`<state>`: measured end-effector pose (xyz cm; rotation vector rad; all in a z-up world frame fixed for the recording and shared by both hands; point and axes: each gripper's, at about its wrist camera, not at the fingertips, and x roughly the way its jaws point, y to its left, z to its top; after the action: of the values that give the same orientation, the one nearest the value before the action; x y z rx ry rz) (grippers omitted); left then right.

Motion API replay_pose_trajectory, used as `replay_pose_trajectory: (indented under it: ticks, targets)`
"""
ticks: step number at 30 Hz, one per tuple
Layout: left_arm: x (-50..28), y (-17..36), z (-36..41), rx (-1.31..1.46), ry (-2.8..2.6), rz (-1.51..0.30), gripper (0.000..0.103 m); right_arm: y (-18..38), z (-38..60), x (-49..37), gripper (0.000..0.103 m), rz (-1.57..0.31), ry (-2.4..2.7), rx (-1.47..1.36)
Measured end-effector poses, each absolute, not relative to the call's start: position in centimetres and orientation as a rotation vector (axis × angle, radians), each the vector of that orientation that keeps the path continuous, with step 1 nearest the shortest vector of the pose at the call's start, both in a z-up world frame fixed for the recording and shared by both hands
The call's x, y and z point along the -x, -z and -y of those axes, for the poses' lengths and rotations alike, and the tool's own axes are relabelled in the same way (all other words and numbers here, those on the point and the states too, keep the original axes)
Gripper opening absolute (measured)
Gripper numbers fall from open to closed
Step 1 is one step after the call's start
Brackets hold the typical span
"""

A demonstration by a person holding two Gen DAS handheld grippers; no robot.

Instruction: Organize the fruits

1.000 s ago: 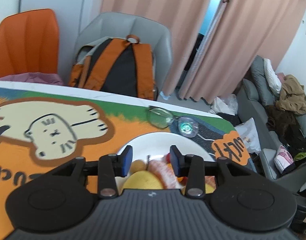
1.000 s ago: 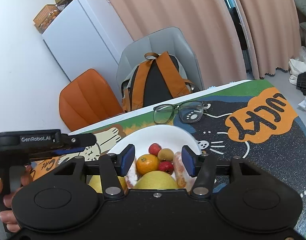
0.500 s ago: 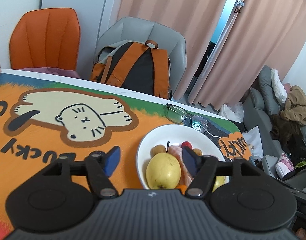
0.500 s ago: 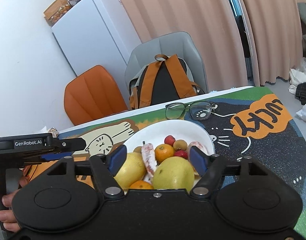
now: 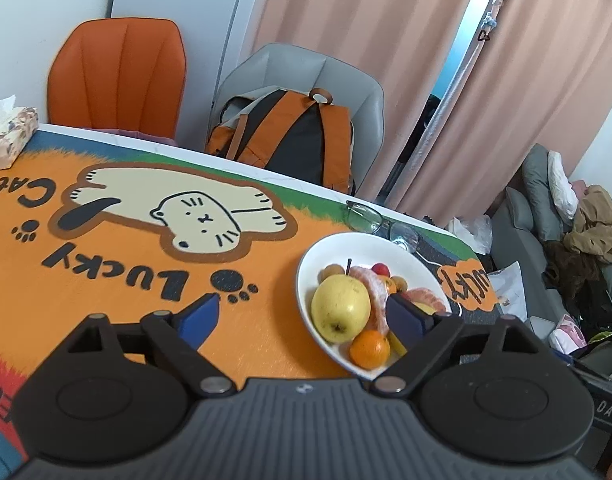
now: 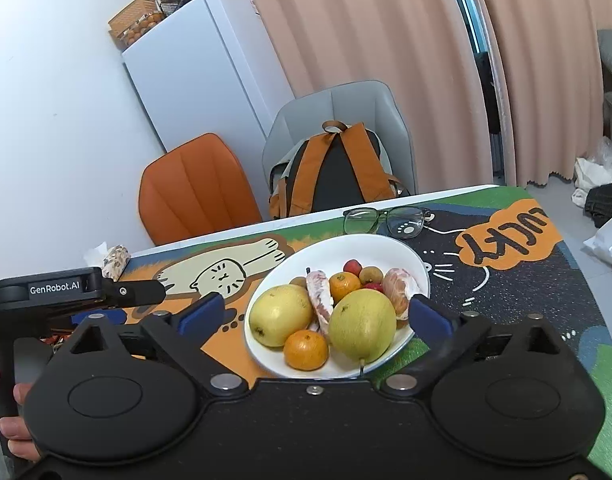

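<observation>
While both tools hung over the bench, all the fruit sat in the white plate [image 6: 406, 256] near the middle of the cat-print mat [image 5: 118, 248]. Left tool [image 5: 302, 316]: fingers spread wide, nothing between them, its right pad over the plate's near rim. Right tool [image 6: 314, 312]: also spread wide and empty, framing the plate.

Plate contents, right view: two large yellow pears [image 6: 280, 314] and [image 6: 362, 326] at the near side, a small orange [image 6: 306, 350] at the near rim, peeled citrus segments [image 6: 320, 294], a second orange [image 6: 344, 286] and small red and brown fruits further back.

Risks, as judged: the round near-rim orange could roll off if a pear beside it were nudged; a closing finger could catch the rim and tip or slide the plate; the peeled segments would bruise under a firm pinch. Eyeglasses [image 6: 386, 220] lay just beyond the far rim, exposed to a shove.

Against half a second before: both tools had drawn back and risen, so more of the plate and mat showed; jaws stood wider. Fruit unchanged.
</observation>
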<state>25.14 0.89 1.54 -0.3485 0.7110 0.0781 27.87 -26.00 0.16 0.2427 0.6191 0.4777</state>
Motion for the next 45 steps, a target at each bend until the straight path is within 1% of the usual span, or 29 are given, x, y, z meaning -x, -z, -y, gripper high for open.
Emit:
replay_pose_trajectory:
  ticks: [8,13,28,34,45]
  targets:
    - [-22.2,-2.0,-0.6,0.317,-0.077,-0.697,0.090,-1.1,26.0,-25.4,0.103,-0.609,-0.474,-0.208]
    - [-20.4,-2.0,-0.2,0.290,-0.078,-0.689,0.095,-1.5,25.8,-23.7,0.103,-0.602,-0.467,-0.186]
    - [-15.6,-3.0,0.1,0.261,-0.069,-0.655,0.096,-2.9,25.0,-19.3,0.103,-0.581,-0.478,-0.141]
    - [-13.7,-3.3,0.2,0.260,-0.068,-0.637,0.103,-3.6,24.7,-17.3,0.103,-0.558,-0.488,-0.124]
    - [-10.6,-3.3,0.4,0.241,-0.065,-0.622,0.103,-4.2,24.7,-14.4,0.103,-0.544,-0.491,-0.098]
